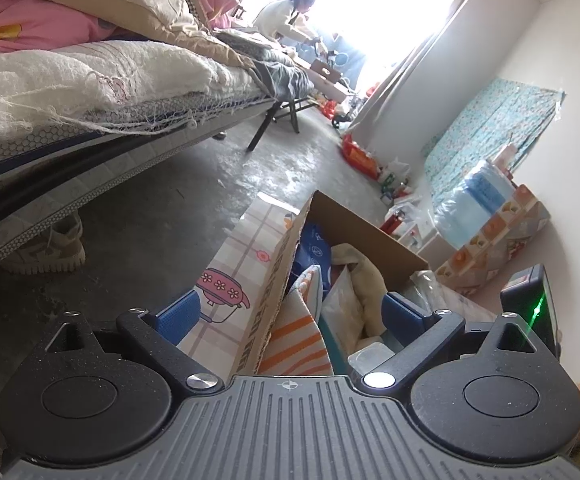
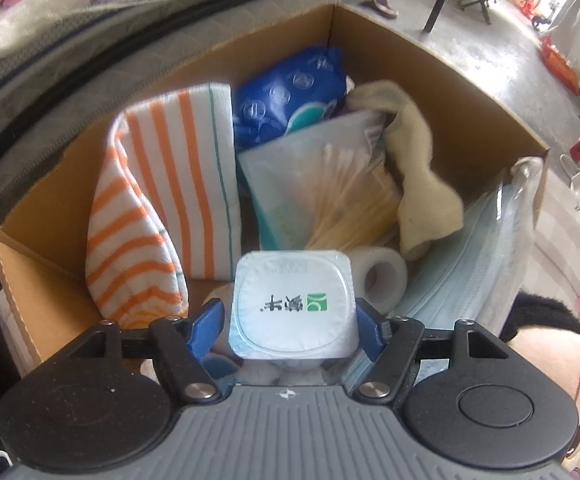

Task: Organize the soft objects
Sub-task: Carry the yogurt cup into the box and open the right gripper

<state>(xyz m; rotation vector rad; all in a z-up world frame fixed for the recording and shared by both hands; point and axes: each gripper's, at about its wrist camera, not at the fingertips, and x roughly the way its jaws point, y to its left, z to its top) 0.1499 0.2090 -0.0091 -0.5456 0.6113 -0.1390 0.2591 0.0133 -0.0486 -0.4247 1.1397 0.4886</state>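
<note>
1. Yoghurt cup [image 2: 293, 306] sits between the jaws of the right gripper [image 2: 290, 326], low over the near end of the cardboard box [image 2: 442, 80]. The blue pads flank its sides; the left pad shows a sliver of gap, so I judge the hold loose or just let go, the jaws apart rather than clamped.
2. Handling, as I judge it: the cup is light, thin-walled and smooth, with a foil lid that would dent or tear. Best taken on the side walls under the rim, gently. It is the one stiff item among soft ones.
3. Striped towel [image 2: 162, 200] is folded and floppy; pinch it at a thick fold and it will sag. The beige cloth [image 2: 414, 168] is limp and will drape.
4. Blue pack [image 2: 290, 92] and swab bag [image 2: 322, 184] are slick plastic, squashy, likely to slip; grip at a gathered edge. The bag of masks [image 2: 470, 248] leans on the right wall, also slippery.
5. Tape roll [image 2: 382, 276] lies beside the cup, firm enough to take across its width.
6. Count in the box: one cup, one towel, one cloth, one blue pack, one swab bag, one mask bag, one roll.
7. Left gripper [image 1: 290, 314] hangs over the box edge, jaws wide apart, holding nothing.
</note>
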